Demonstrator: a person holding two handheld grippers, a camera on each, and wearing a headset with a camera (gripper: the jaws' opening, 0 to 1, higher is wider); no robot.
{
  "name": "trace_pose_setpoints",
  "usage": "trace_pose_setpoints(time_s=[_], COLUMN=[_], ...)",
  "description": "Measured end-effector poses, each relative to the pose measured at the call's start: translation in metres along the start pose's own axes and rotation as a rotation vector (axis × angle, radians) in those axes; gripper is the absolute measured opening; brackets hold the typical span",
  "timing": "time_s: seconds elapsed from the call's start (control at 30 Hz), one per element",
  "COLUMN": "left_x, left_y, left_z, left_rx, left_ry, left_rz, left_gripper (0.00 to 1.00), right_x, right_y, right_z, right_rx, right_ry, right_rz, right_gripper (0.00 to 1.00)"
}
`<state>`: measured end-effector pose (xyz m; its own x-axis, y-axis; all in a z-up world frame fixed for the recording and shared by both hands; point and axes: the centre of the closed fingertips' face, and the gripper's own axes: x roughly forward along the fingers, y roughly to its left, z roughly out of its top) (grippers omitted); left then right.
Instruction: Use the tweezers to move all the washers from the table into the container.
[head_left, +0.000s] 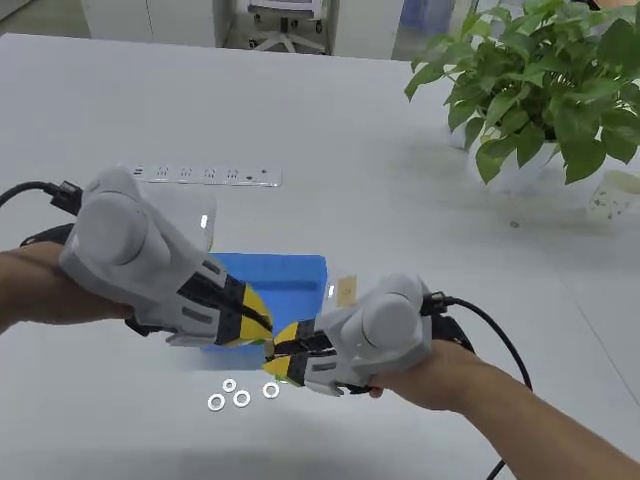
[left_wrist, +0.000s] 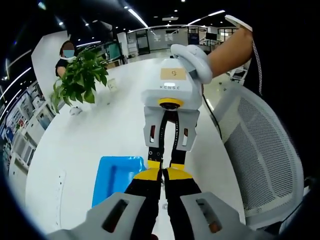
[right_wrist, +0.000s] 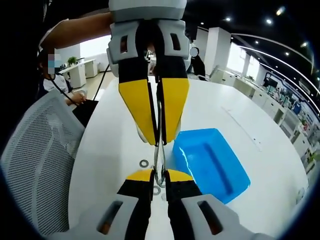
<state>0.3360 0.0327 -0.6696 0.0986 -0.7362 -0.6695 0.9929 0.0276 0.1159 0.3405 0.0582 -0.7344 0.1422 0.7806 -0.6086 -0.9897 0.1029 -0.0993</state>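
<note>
Over a white surface (head_left: 400, 180), the left tool (head_left: 262, 322) and the right tool (head_left: 280, 352) met tip to tip. Each was closed on the thin metal tweezers (right_wrist: 159, 150) that ran between their yellow pads. Four washers (head_left: 241, 399) lay loose on the surface just below the tools, near the front edge of the blue container (head_left: 300, 272), which looked empty. The step in hand seemed to be settling the grip on the tweezers. Doing it well probably meant letting one tool hold firm while the other shifted, keeping the tweezers' points free and aimed down, then pinching one washer by its rim — gently, since small flat rings slip.
</note>
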Motion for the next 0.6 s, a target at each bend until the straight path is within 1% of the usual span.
trace_pose_setpoints(time_s=[0.33,0.6], left_x=[-0.004,-0.005], left_y=[0.017,0.032], left_z=[0.007,0.010], left_rx=[0.020,0.037], left_ry=[0.000,0.005], left_rz=[0.009,0.006], left_gripper=[0.06,0.06], right_x=[-0.003,-0.004], right_y=[-0.020,-0.036], right_z=[0.007,0.011], right_rx=[-0.006,0.001], right_ry=[-0.012,-0.023], right_rz=[-0.026,-0.044], right_gripper=[0.11,0.11])
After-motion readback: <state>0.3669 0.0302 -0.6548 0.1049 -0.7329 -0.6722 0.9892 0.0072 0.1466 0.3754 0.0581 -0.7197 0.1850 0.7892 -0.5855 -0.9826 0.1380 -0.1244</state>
